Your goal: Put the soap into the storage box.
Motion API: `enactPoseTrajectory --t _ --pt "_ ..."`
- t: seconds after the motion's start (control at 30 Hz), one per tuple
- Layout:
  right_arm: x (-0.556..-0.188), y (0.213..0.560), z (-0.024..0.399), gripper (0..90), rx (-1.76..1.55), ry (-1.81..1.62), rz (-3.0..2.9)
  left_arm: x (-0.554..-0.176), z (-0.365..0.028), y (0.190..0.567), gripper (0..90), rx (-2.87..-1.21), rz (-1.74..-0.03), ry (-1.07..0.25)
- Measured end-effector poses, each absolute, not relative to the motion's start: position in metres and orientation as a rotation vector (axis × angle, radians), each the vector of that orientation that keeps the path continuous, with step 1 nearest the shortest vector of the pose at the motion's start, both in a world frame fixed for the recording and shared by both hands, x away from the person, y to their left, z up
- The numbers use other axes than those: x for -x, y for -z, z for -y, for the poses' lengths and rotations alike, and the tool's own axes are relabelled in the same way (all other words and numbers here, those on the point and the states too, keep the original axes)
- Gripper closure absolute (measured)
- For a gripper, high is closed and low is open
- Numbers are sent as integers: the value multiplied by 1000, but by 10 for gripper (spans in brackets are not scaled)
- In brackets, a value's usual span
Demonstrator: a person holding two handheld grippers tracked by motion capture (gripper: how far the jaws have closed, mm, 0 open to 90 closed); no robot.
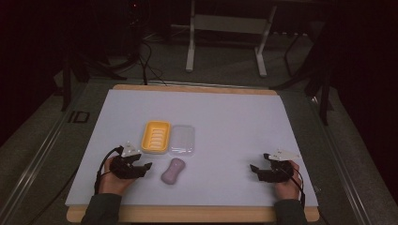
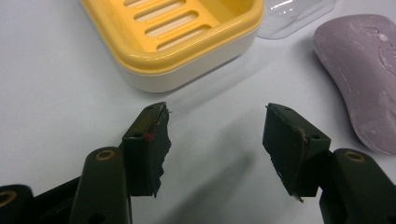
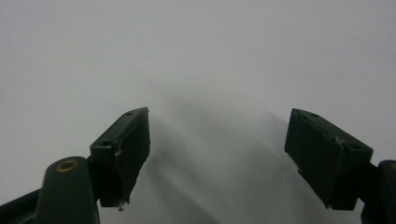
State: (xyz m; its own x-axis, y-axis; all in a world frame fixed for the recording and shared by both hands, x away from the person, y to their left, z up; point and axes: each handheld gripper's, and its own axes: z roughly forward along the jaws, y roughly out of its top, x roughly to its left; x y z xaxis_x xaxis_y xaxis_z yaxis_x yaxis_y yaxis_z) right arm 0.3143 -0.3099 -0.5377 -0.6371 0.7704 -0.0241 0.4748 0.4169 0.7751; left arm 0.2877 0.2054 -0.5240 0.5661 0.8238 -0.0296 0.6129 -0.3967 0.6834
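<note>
A yellow soap dish (image 1: 156,136) with a slotted tray lies on the white mat, its clear lid (image 1: 182,139) beside it on the right. A mauve bar of soap (image 1: 172,170) lies just in front of them. My left gripper (image 1: 144,165) rests on the mat left of the soap, open with nothing between its jaws. In the left gripper view the dish (image 2: 177,35) is ahead, the soap (image 2: 364,70) at the right, and the gripper (image 2: 217,135) stands apart from both. My right gripper (image 1: 255,168) sits at the mat's right front; its jaws (image 3: 217,149) stand open over bare mat.
The white mat (image 1: 225,117) covers a wooden tabletop (image 1: 187,213). Beyond the table's far edge the floor holds cables and a white metal stand (image 1: 225,42). Dark surroundings on both sides.
</note>
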Motion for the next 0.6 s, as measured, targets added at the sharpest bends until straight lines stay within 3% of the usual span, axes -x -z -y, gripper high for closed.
enactPoseTrajectory --t 0.6 --pt "-314 538 311 223 -1060 -1103 -2292 -291 -197 512 402 -2196 -1097 -371"
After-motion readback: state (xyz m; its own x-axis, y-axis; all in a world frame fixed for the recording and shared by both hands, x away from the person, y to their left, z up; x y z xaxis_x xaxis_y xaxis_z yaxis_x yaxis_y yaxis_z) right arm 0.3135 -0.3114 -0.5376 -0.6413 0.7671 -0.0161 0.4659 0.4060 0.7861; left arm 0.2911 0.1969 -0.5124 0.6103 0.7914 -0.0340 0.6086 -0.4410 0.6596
